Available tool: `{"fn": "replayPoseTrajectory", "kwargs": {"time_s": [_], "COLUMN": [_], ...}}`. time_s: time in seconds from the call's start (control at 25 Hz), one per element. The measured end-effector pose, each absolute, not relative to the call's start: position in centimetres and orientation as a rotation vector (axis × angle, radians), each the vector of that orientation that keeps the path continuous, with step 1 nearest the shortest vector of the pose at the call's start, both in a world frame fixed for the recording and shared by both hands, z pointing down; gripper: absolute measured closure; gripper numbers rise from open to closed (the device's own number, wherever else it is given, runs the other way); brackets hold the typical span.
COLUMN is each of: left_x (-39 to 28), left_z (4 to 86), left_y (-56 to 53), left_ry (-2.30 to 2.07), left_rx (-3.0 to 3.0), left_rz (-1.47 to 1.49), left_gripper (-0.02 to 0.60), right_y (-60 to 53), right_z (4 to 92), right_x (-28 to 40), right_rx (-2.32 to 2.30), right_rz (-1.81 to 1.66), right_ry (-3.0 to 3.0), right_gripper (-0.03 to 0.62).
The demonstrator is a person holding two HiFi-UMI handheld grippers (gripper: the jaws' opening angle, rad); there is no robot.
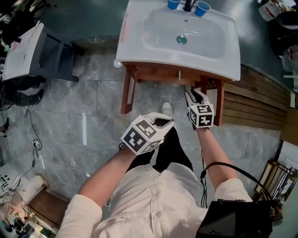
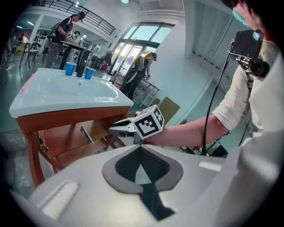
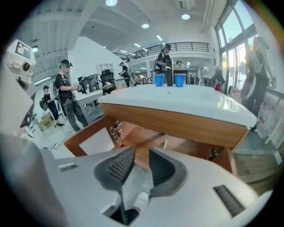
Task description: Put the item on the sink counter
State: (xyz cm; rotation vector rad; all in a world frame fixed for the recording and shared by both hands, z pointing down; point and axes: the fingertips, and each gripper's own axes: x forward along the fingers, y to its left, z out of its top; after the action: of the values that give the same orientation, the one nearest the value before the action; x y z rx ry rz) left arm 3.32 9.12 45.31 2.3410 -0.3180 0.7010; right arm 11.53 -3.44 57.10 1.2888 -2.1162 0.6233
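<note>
Tongs on the left (image 2: 141,153) were closed, empty; right tongs (image 3: 141,151) stood a little open, empty. Only the head view showed the drain (image 1: 181,40). The sink table (image 1: 223,53), top middle, ran left to right.

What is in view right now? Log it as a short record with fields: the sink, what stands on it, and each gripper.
sink: white sink on a wooden stand
on the back edge: two blue cups, with a dark upright thing between them
left gripper: jaws together, nothing between them
right gripper: jaws apart, nothing between them
gripper position: both in front of the stand, short of the sink
item to place: none seen in either gripper
</note>
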Motion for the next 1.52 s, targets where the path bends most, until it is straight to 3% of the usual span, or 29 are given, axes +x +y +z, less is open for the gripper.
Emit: {"fn": "replayPoseTrajectory", "kwargs": {"time_s": [0.2, 0.36, 0.88, 1.2, 1.32, 1.52], "left_x": [2.5, 2.0, 1.2, 5.3, 6.8, 8.7], "left_z": [42.1, 39.2, 35.3, 35.9, 35.8, 36.5], "left_y": [10.9, 12.4, 9.5, 1.3, -1.9, -5.1], "left_ry": [-0.307, -0.297, -0.433, -0.522, -0.551, -0.591], "left_rx": [2.37, 2.37, 2.362, 2.313, 2.303, 2.271], "left_rz": [0.709, 0.667, 0.661, 0.658, 0.65, 0.651], "left_gripper": [0.577, 0.577, 0.577, 0.575, 0.577, 0.575], "right_y": [-1.1, 0.2, -4.5, -16.9, -22.4, -30.5], "right_z": [51.2, 46.5, 38.9, 37.1, 37.1, 38.0], "right_x": [10.5, 9.9, 12.8, 16.8, 17.8, 18.7], "right_rx": [1.271, 1.254, 1.133, 0.967, 0.904, 0.812], "right_rz": [0.653, 0.661, 0.529, 0.327, 0.259, 0.07], "right_ry": [-2.136, -2.172, -2.286, -2.338, -2.334, -2.275], "right_gripper": [0.571, 0.589, 0.589, 0.583, 0.511, 0.511]}}
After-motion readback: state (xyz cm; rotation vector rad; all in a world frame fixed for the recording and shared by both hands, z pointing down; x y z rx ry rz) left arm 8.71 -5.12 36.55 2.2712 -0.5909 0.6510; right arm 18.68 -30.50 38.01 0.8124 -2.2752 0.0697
